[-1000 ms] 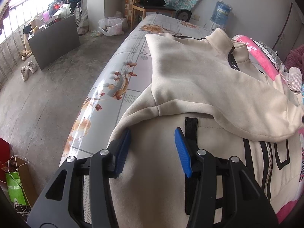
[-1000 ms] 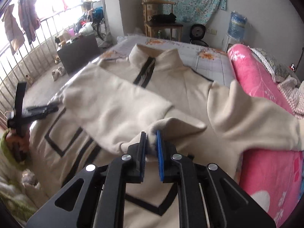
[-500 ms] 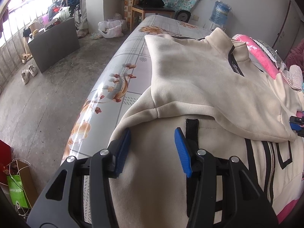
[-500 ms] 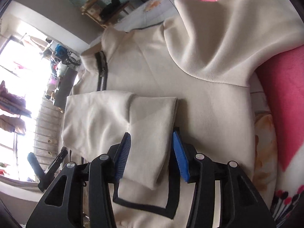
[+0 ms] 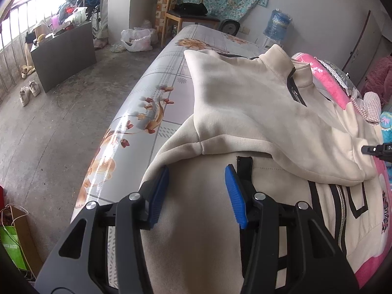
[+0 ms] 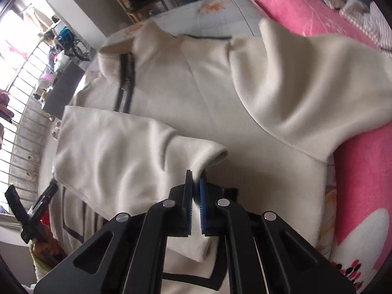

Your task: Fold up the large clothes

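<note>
A cream zip-up sweatshirt (image 5: pixel 245 112) with black stripes lies spread on a flower-print tabletop (image 5: pixel 156 93). One sleeve (image 6: pixel 117 152) is folded across its chest, the other sleeve (image 6: pixel 306 90) lies out over a pink blanket. My left gripper (image 5: pixel 197 181) is open and empty, hovering over the sweatshirt's lower body. My right gripper (image 6: pixel 195 183) is shut on the cuff (image 6: pixel 210 154) of the folded sleeve. The right gripper's tip also shows in the left wrist view (image 5: pixel 374 149).
A pink blanket (image 6: pixel 355 171) lies beside the sweatshirt. Past the tabletop's left edge is bare concrete floor (image 5: pixel 49 127) with a dark cabinet (image 5: pixel 63 54), shoes, a plastic bag and a wooden chair (image 5: pixel 186 17). A water jug (image 5: pixel 279 24) stands at the back wall.
My right gripper, shut a second ago and open half a second ago, has shut again on the folded sleeve's cuff. The left gripper has stayed open in place.
</note>
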Demonstrator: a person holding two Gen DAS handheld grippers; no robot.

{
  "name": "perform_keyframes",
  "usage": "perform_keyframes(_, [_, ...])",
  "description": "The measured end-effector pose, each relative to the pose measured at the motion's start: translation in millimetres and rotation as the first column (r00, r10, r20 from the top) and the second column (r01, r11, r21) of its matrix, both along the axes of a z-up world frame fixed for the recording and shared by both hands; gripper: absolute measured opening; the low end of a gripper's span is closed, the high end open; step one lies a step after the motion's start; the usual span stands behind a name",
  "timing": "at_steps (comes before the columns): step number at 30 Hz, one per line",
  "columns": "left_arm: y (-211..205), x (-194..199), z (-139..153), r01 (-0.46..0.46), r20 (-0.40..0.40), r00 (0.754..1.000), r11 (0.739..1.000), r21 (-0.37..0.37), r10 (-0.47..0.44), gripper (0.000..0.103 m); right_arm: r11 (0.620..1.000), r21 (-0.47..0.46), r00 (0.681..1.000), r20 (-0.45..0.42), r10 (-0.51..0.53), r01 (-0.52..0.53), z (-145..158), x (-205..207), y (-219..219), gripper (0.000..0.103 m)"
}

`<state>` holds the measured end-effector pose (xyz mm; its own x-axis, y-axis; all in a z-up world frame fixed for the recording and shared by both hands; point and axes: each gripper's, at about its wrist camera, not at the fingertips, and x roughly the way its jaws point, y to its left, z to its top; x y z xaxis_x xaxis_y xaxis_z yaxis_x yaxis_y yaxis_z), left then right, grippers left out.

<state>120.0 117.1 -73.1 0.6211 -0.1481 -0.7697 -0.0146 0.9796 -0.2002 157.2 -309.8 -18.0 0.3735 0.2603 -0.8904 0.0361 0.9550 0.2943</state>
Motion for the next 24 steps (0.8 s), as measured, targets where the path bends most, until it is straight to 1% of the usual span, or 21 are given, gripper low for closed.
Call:
perform_keyframes(3, [2.9,-1.5,1.6,-0.007,0.01,1.0,1.0,-0.003,0.007,0.046,0.997,0.001,0.992,0.102,0.075,-0.075,50.6,10.6,29.8,0.005])
perform_keyframes(4, [3.4,-1.5,2.0,-0.01,0.011,1.0,1.0,-0.003,0.01,0.046,0.995,0.011,0.988,0.12,0.098,-0.1,62.9,16.3,39.5,0.005])
perform_keyframes(6, [3.6,-1.8,2.3,-0.015,0.011,1.0,1.0,0.0,0.015,0.046,0.986,0.053,0.978,0.152,0.146,-0.155,88.0,32.7,64.7,0.005])
perform_keyframes(8, [3.2,-3.1,3.5,-0.025,0.012,1.0,1.0,0.007,0.025,0.046,0.963,0.128,0.957,0.2,0.21,-0.238,120.6,53.0,102.3,0.005])
perform_keyframes(10, [1.5,-3.8,6.3,-0.037,0.017,0.999,0.999,0.022,0.037,0.046,0.92,0.171,0.911,0.284,0.297,-0.353,167.4,67.0,153.7,0.005])
perform_keyframes(11, [0.9,-4.3,8.2,-0.044,0.022,0.999,0.999,0.032,0.043,0.046,0.884,0.197,0.874,0.344,0.342,-0.424,196.8,69.7,180.8,0.005])
perform_keyframes(12, [0.4,-4.5,10.4,-0.052,0.027,0.998,0.998,0.044,0.051,0.046,0.847,0.209,0.831,0.408,0.379,-0.489,226.9,67.0,203.3,0.005])
perform_keyframes(14, [-0.2,-4.5,15.2,-0.086,0.039,0.996,0.993,0.087,0.083,0.046,0.781,0.204,0.739,0.526,0.421,-0.59,280.6,56.4,233.7,0.005])
perform_keyframes(15, [0.2,-3.8,16.6,-0.103,0.041,0.994,0.989,0.107,0.099,0.046,0.76,0.195,0.702,0.57,0.427,-0.62,299.6,50.2,239.1,0.005])
perform_keyframes(16, [1.1,-2.6,17.2,-0.119,0.039,0.993,0.986,0.117,0.115,0.046,0.75,0.169,0.662,0.616,0.427,-0.64,318.5,42.6,241.7,0.005])
perform_keyframes(17, [2.6,-1.5,16.8,-0.13,0.034,0.991,0.984,0.119,0.127,0.046,0.75,0.15,0.641,0.64,0.423,-0.645,325.9,39.1,237.6,0.005])
perform_keyframes(18, [3.8,0.1,15.5,-0.14,0.026,0.99,0.983,0.12,0.138,0.046,0.754,0.145,0.636,0.65,0.416,-0.641,325.9,38.4,229.8,0.005])
perform_keyframes(19, [4.0,2.0,13.4,-0.147,0.018,0.989,0.981,0.125,0.146,0.046,0.768,0.146,0.649,0.644,0.405,-0.623,317.7,42.2,218.4,0.005])
perform_keyframes(20, [4.0,3.7,10.7,-0.153,0.008,0.988,0.979,0.138,0.153,0.046,0.795,0.143,0.679,0.621,0.392,-0.59,301.5,49.8,204.2,0.005])
perform_keyframes(21, [3.5,5.4,7.9,-0.158,-0.004,0.987,0.976,0.15,0.16,0.046,0.822,0.145,0.715,0.59,0.376,-0.551,281.0,59.0,186.6,0.005])
perform_keyframes(23, [3.9,7.8,3.4,-0.166,-0.03,0.984,0.973,0.163,0.173,0.046,0.886,0.171,0.821,0.483,0.306,-0.431,218.6,84.2,137.4,0.005])
perform_keyframes(24, [4.5,7.4,1.8,-0.171,-0.036,0.983,0.971,0.169,0.179,0.046,0.915,0.172,0.862,0.434,0.263,-0.366,187.4,94.6,114.2,0.005])
